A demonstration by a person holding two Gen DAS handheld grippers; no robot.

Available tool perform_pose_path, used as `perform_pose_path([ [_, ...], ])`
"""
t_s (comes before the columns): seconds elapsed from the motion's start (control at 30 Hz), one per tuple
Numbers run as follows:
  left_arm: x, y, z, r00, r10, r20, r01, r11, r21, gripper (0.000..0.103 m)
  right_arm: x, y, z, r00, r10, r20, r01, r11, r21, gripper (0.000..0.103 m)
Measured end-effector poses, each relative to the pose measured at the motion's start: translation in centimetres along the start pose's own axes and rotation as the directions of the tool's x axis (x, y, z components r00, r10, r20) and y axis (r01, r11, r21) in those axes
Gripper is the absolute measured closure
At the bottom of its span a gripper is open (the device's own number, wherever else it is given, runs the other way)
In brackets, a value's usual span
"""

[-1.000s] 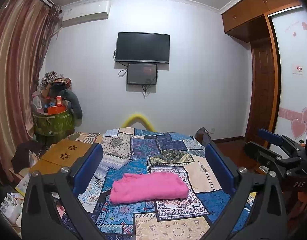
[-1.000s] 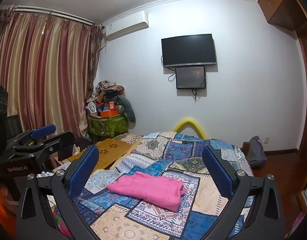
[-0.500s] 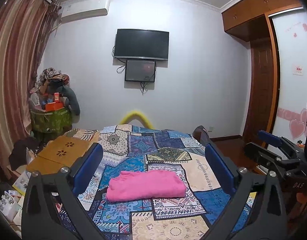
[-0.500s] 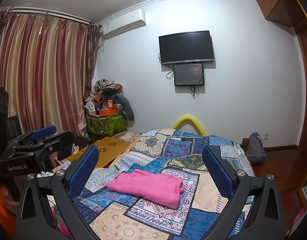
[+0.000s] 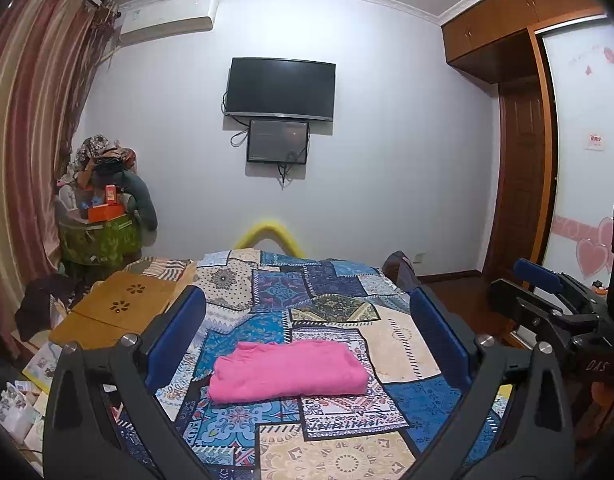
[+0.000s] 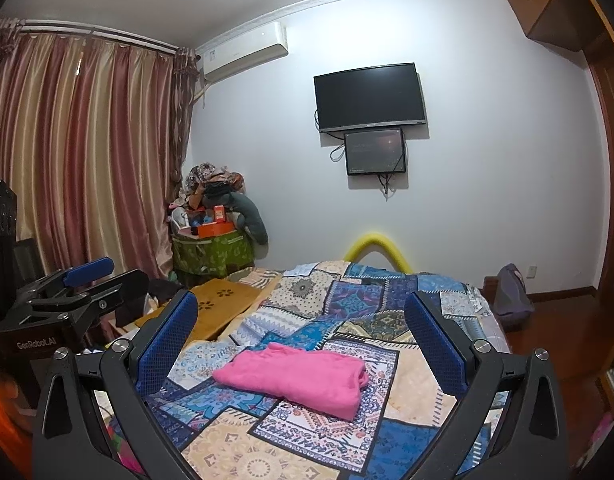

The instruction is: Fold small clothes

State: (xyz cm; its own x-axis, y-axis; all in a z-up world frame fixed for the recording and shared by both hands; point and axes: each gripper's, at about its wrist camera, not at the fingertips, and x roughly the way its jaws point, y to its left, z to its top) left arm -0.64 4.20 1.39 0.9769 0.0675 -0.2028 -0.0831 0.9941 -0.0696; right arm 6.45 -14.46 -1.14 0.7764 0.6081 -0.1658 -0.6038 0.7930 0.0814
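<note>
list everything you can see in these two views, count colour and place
folded pink garment: one, pink, lying on the bed
patchwork bedspread: one, blue and beige, covering the bed
wall-mounted television: one, black, far wall
small screen: one, dark, just under the television
air conditioner: one, white, high on wall by the curtain
striped curtain: one, red and gold, left wall
green bin piled with clutter: one, far left corner
wooden wardrobe: one, brown, right side
left gripper: one, black with blue pads, open above bed
right gripper: one, same colours, open
</note>
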Motion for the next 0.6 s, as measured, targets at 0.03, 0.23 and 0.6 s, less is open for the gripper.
perform_pose_path([
  [0.03,0.00,0.08,0.03,1.000,-0.005,-0.002,0.005,1.000,-0.004,0.000,-0.04,-0.04,0.01,1.000,-0.001,0.001,0.001,1.000,0.002,0.001],
  [0.23,-0.17,0.26,0.03,1.000,-0.018,-0.004,0.018,1.000,-0.017,0.000,-0.11,-0.19,-0.04,1.000,-0.001,0.006,0.001,1.000,0.007,0.001],
  [0.6,0.17,0.34,-0.08,0.999,-0.029,-0.030,0.028,0.999,-0.017,0.000,0.10,0.04,-0.28,1.000,-0.004,0.001,0.004,1.000,0.003,0.001],
])
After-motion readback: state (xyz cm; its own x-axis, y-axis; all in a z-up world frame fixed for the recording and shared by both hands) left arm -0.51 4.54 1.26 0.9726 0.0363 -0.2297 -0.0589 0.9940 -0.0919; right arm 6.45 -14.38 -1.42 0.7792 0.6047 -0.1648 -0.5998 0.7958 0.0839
